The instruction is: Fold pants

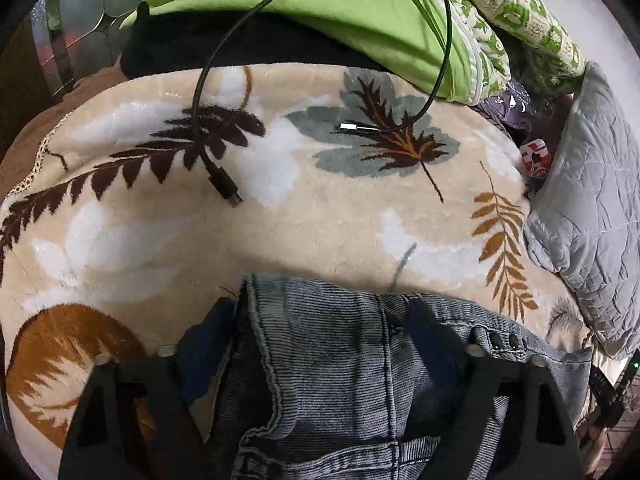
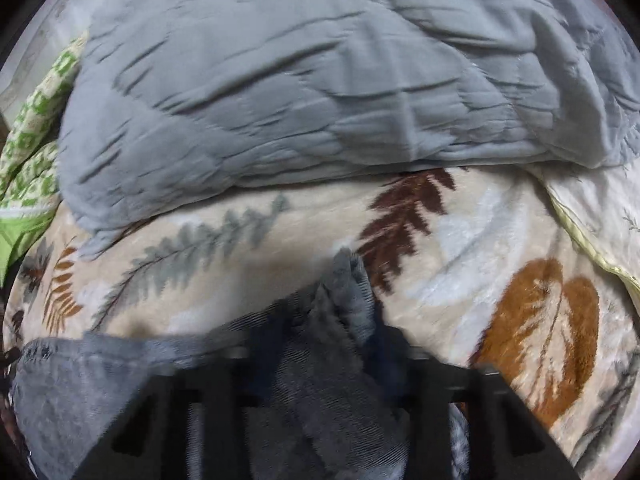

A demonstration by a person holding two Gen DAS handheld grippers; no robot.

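On a bed covered by a cream blanket (image 1: 320, 232) patterned with brown, grey and tan leaves, a pair of grey-blue denim pants (image 1: 332, 360) lies at the near edge of both views; in the left wrist view the left gripper (image 1: 320, 320) points forward and slightly down over the blanket, its two black fingers (image 1: 216, 320) set wide apart with a thick fold of the denim, seams and a row of dark studs showing, bunched between them; whether the fingers actually press the cloth cannot be told. A black cable (image 1: 208, 80) trails across the blanket ahead, its plug lying on a brown fern print; a lime-green quilt (image 1: 340, 12) is heaped at the far side, and a grey quilted pillow (image 1: 588, 208) sits to the right.

In the right wrist view, which is blurred, the right gripper (image 2: 328, 344) reaches level and forward; its fingers stand narrower, pinching a raised peak of the pants (image 2: 344, 312) that stands up between them; the pillow (image 2: 320, 80) fills the space just beyond.
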